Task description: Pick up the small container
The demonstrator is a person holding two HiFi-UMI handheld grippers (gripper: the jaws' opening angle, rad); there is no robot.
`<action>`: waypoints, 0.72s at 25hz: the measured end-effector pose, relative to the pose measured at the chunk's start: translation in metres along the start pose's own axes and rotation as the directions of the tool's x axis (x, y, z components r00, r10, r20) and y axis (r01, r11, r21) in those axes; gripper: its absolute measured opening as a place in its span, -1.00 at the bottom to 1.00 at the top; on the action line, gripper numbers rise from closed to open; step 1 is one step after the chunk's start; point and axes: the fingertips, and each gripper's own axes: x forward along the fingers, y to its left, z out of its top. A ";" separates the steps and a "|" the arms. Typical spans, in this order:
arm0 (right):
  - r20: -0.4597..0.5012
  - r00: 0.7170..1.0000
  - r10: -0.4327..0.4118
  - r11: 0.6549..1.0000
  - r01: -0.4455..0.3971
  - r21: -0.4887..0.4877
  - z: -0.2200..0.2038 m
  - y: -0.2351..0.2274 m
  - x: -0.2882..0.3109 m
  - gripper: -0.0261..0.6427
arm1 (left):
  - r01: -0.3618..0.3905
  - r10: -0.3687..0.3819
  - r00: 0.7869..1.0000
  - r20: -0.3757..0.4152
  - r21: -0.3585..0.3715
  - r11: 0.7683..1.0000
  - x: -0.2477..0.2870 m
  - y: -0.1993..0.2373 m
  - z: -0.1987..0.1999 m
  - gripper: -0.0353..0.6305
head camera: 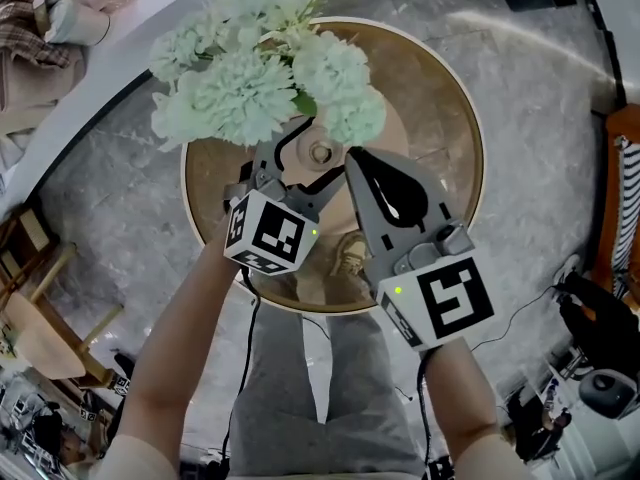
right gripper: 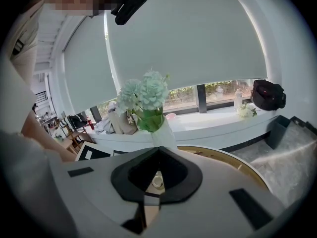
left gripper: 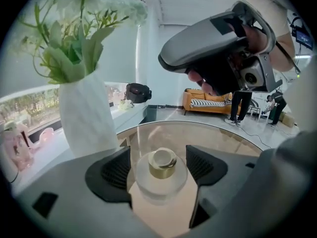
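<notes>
The small container (head camera: 322, 153) is a low white cup with a gold band on a clear round base (left gripper: 162, 163). It stands on the round glass-topped table (head camera: 440, 118). My left gripper (head camera: 310, 158) is open, with one dark pad (left gripper: 116, 170) on each side of the container and a gap to both. Just right of the container and higher up is my right gripper (head camera: 353, 156), shut with nothing in it. From the left gripper view it hangs overhead (left gripper: 218, 48). In the right gripper view the closed tips (right gripper: 158, 150) meet above the container (right gripper: 157, 181).
A white vase (left gripper: 86, 118) of pale green flowers (head camera: 260, 78) stands on the table just behind and left of the container. Grey marble floor surrounds the table. An orange sofa (left gripper: 205, 100) and standing people are far off, and cables lie on the floor at right (head camera: 530, 308).
</notes>
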 end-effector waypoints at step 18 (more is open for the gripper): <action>-0.068 0.997 0.029 1.000 -0.028 0.011 -0.043 -0.002 0.031 -0.90 | 0.024 -0.023 0.997 -0.071 0.023 0.999 0.035 0.005 -0.042 0.11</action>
